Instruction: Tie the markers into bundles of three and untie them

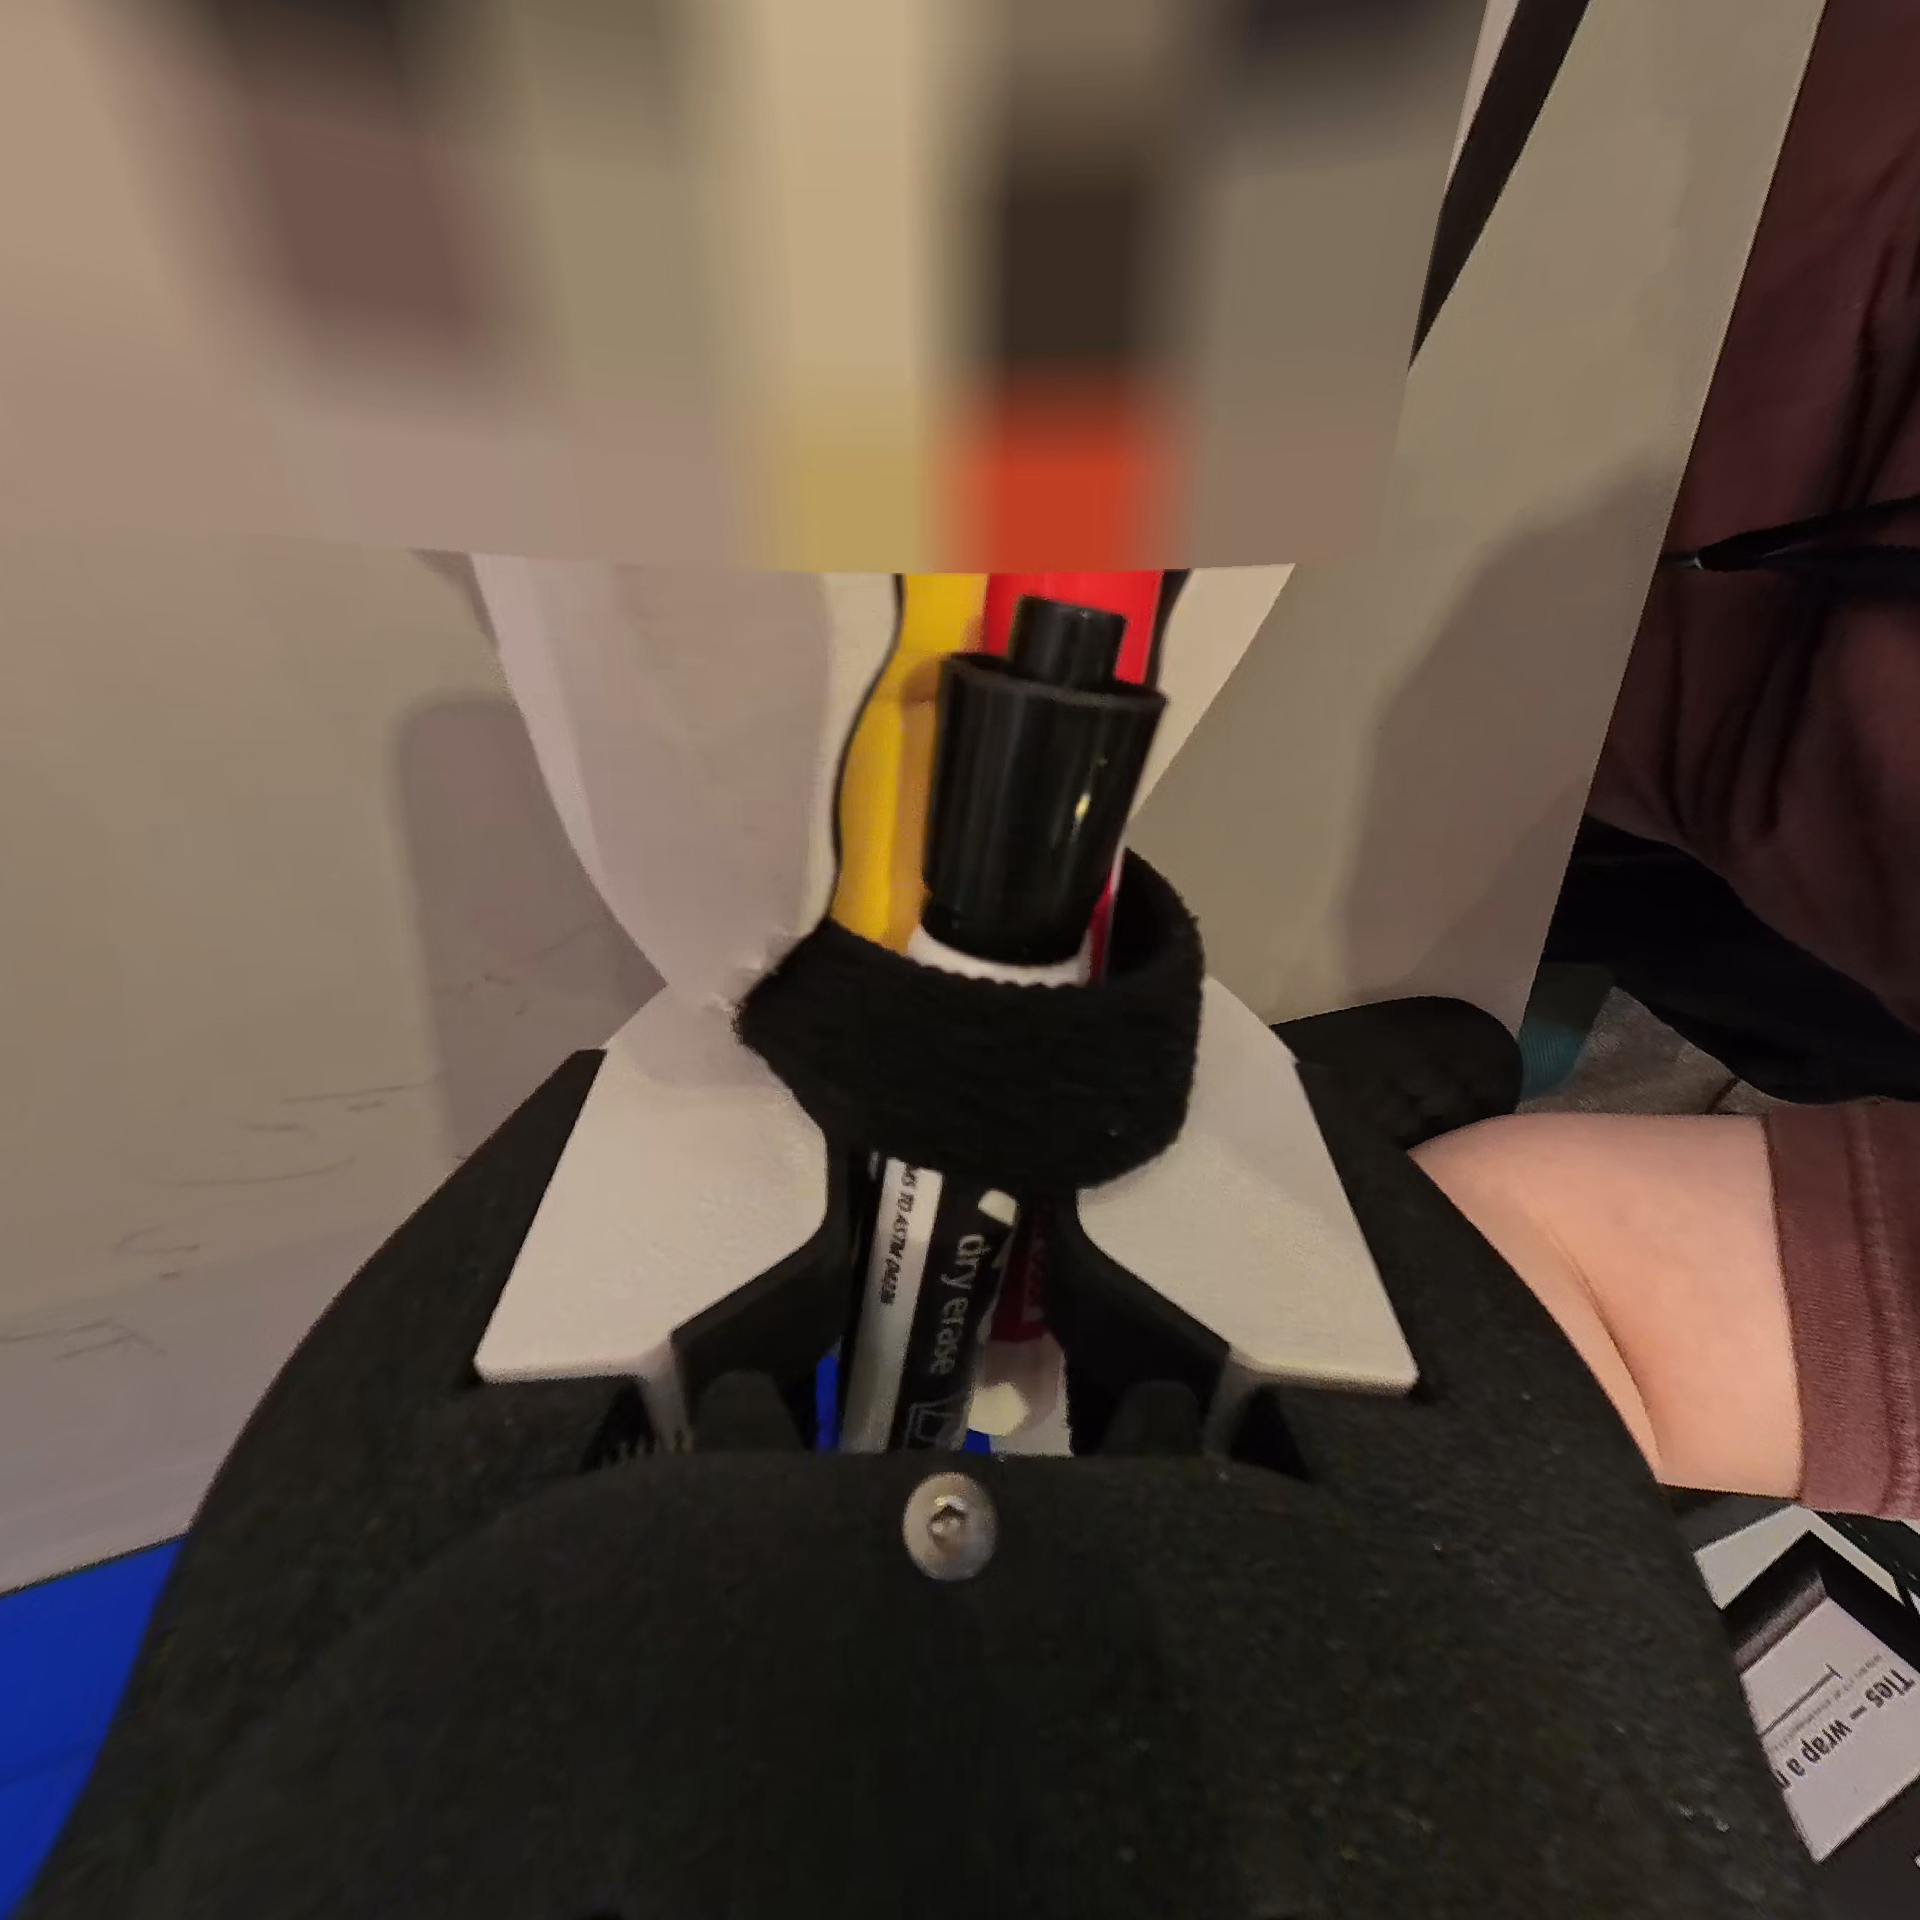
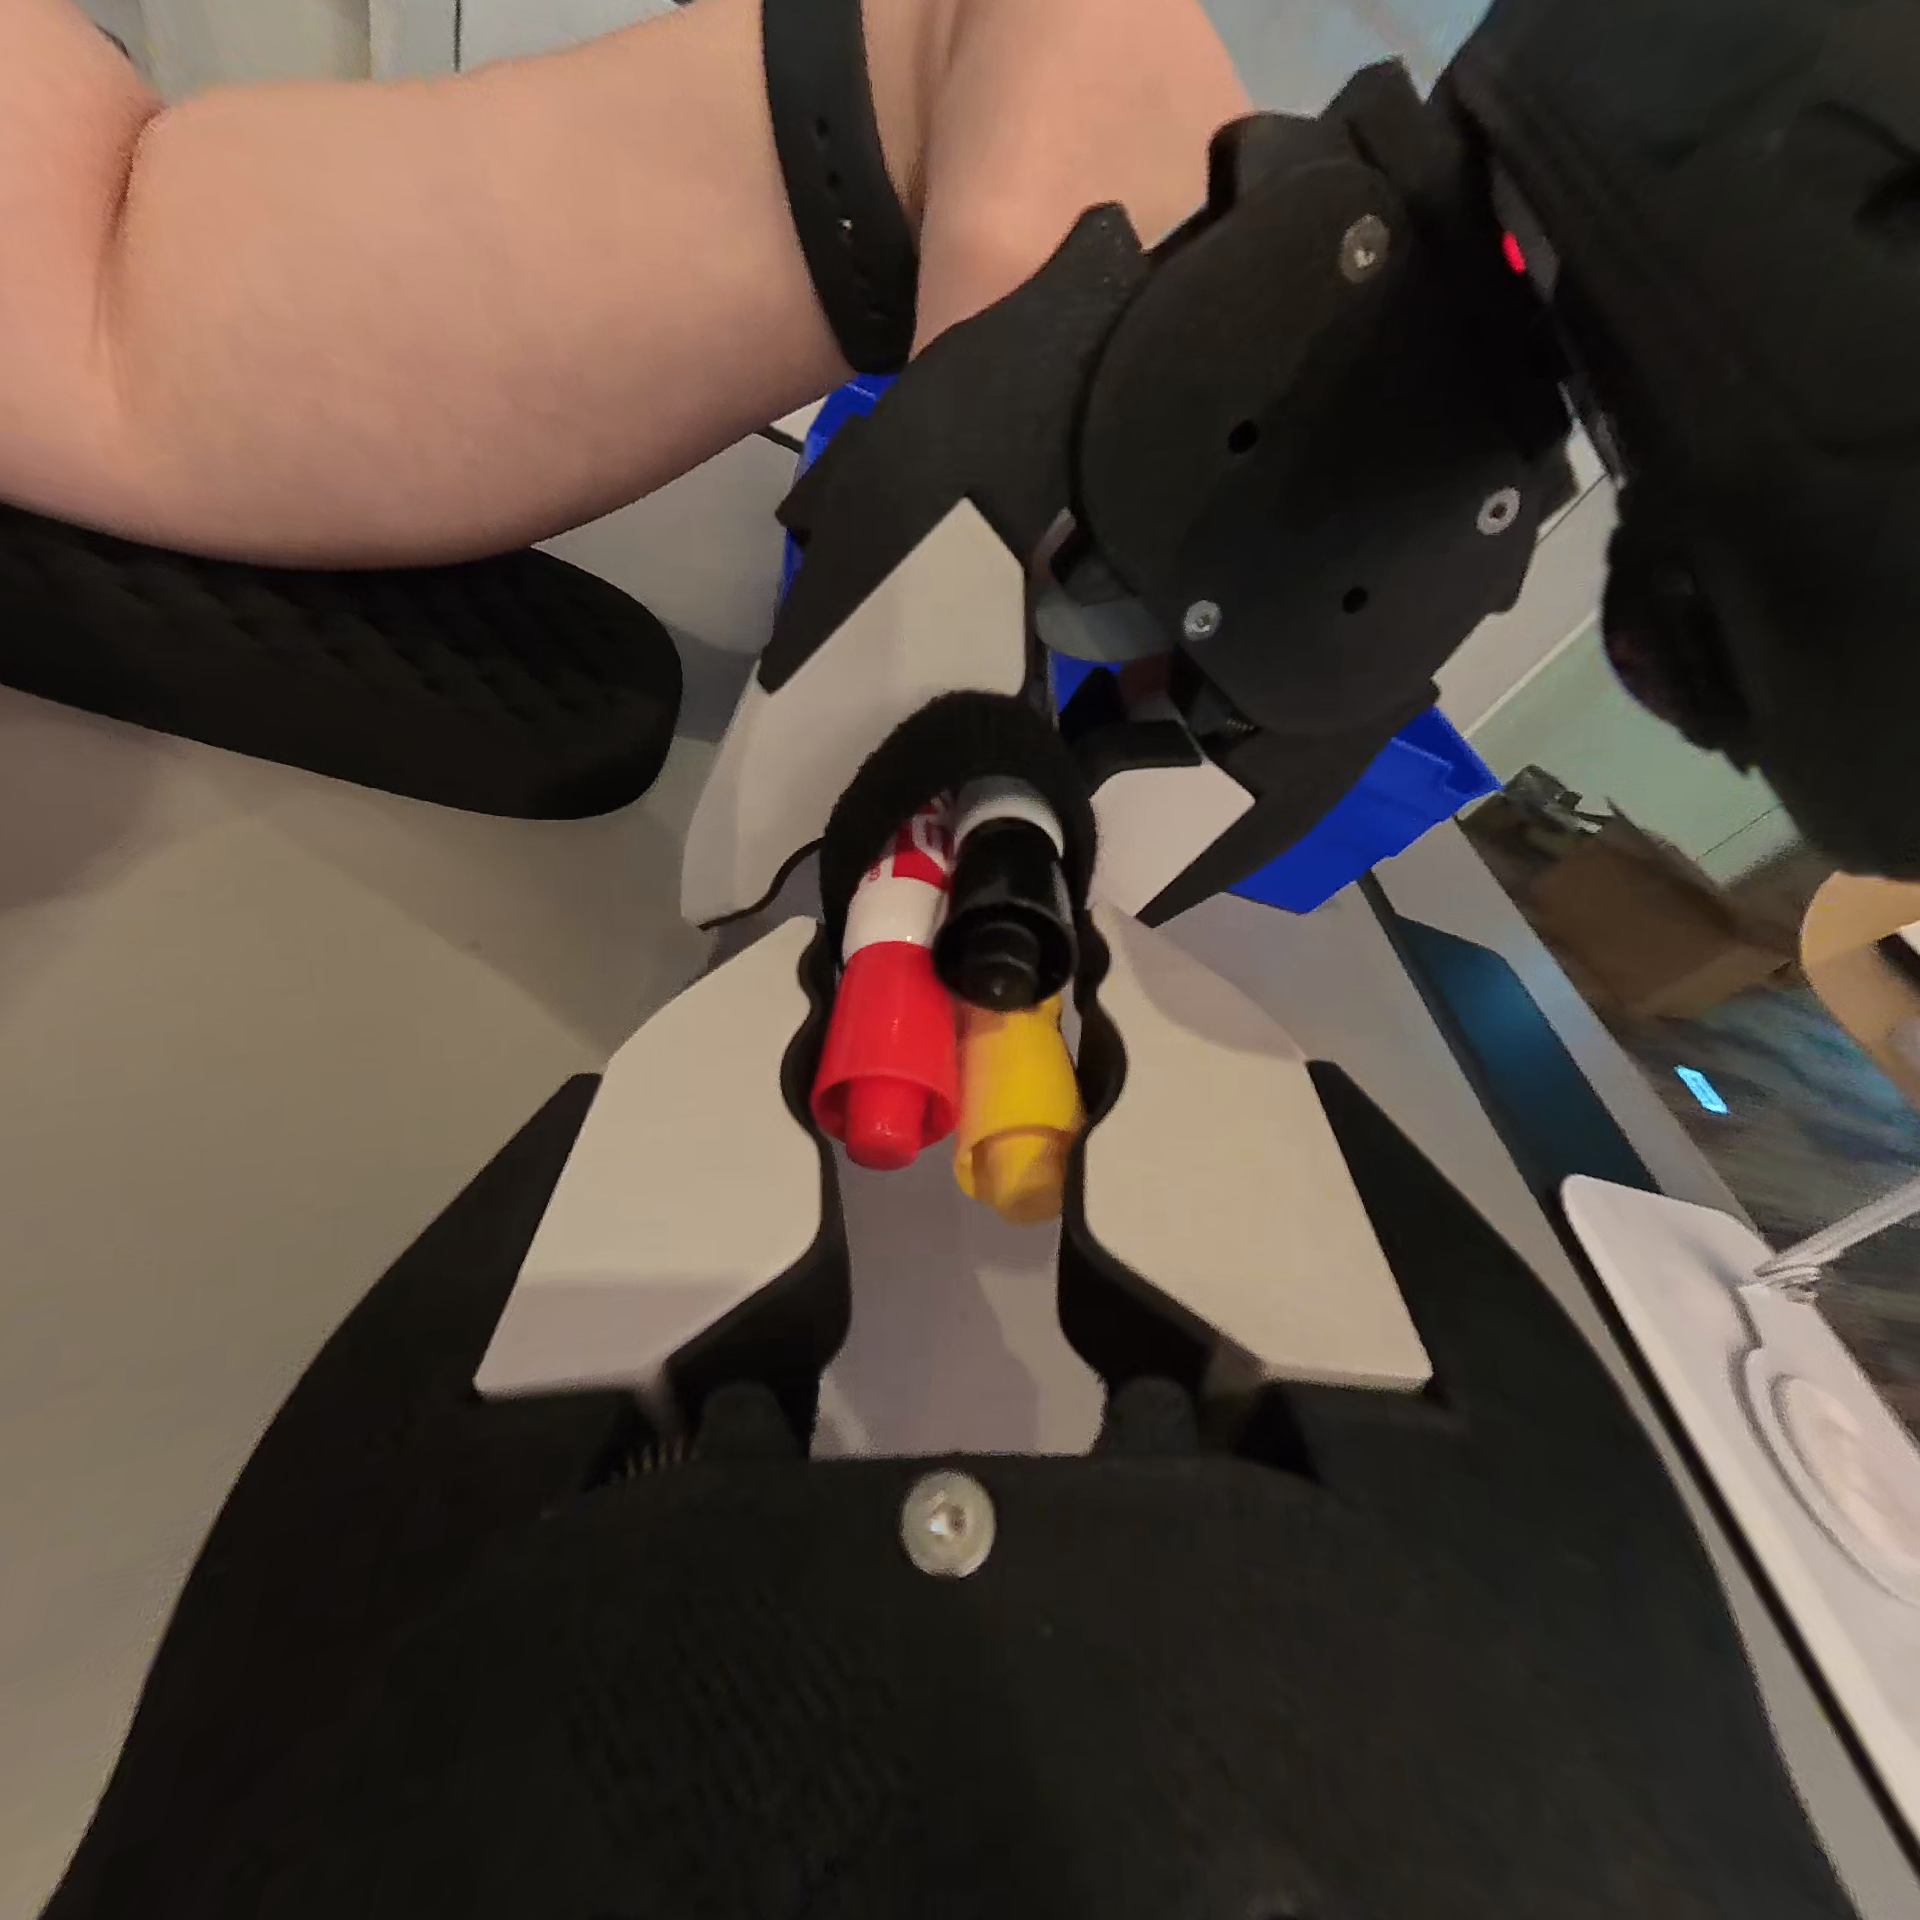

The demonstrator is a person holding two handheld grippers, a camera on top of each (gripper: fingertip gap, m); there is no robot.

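Three markers with black (image 2: 1006, 925), red (image 2: 885, 1049) and yellow (image 2: 1013, 1112) caps are bundled inside a black fabric band (image 2: 935, 740). My right gripper (image 2: 956, 925) is shut on the bundle near the cap ends, and its wavy pads press both sides. My left gripper (image 2: 987, 769) comes in from the upper right and is closed on the band. In the left wrist view, the left gripper (image 1: 971, 997) pinches the band (image 1: 971, 1070) around the black marker (image 1: 1029, 800). The yellow (image 1: 883, 831) and red caps sit behind it, between the right gripper's white fingers (image 1: 675, 779). Blur hides the upper part.
A person's forearm (image 2: 416, 312) with a black watch strap (image 2: 842, 187) crosses above a black padded armrest (image 2: 312, 665). A blue bin (image 2: 1371, 810) sits behind the left gripper. A white tray (image 2: 1766, 1455) lies at the table's right edge. A printed card (image 1: 1829, 1662) lies lower right. My right fingertips sit around 5 cm from my left ones.
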